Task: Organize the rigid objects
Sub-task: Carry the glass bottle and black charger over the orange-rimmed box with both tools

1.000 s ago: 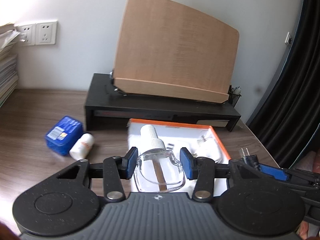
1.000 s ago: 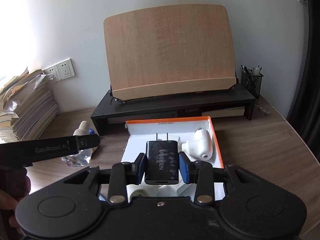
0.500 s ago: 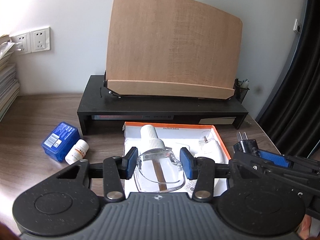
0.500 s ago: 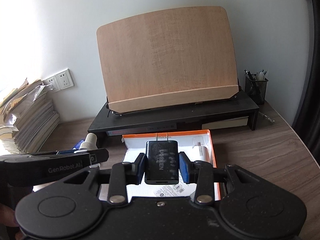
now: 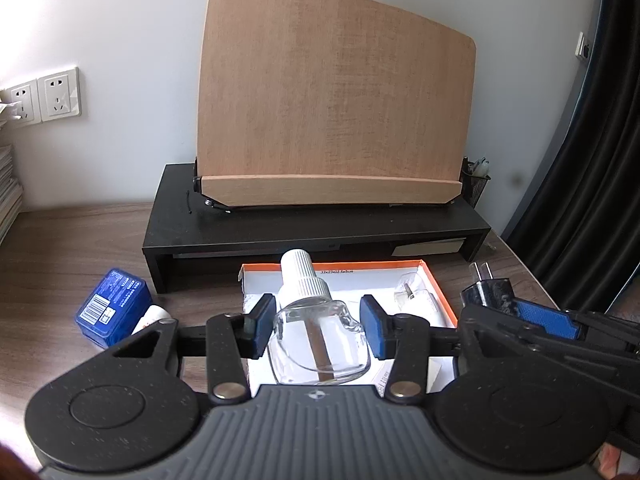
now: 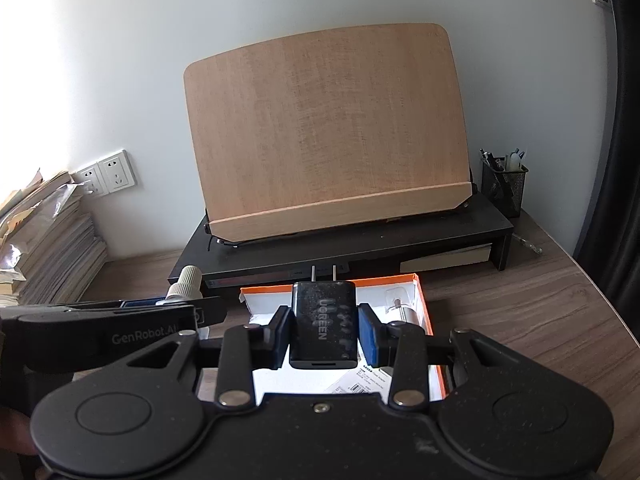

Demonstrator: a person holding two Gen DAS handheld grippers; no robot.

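My left gripper (image 5: 318, 330) is shut on a clear glass bottle (image 5: 318, 348) with a white ribbed cap, held above the near end of an orange-rimmed white box (image 5: 440, 296). My right gripper (image 6: 324, 336) is shut on a black UGREEN charger plug (image 6: 323, 326), prongs pointing away, above the same box (image 6: 420, 292). The right gripper and plug also show at the right of the left wrist view (image 5: 488, 292). A white object (image 6: 400, 308) lies in the box's far right corner.
A blue case (image 5: 112, 306) and a small white bottle (image 5: 154, 316) lie on the wooden desk left of the box. A black riser (image 5: 312, 224) carries a wooden book stand (image 5: 332, 120). A mesh pen cup (image 6: 504, 188) stands right, paper stacks (image 6: 44, 240) left.
Both grippers have lifted and drawn back from the box, still holding the bottle and the plug. The box now looks smaller and farther away.
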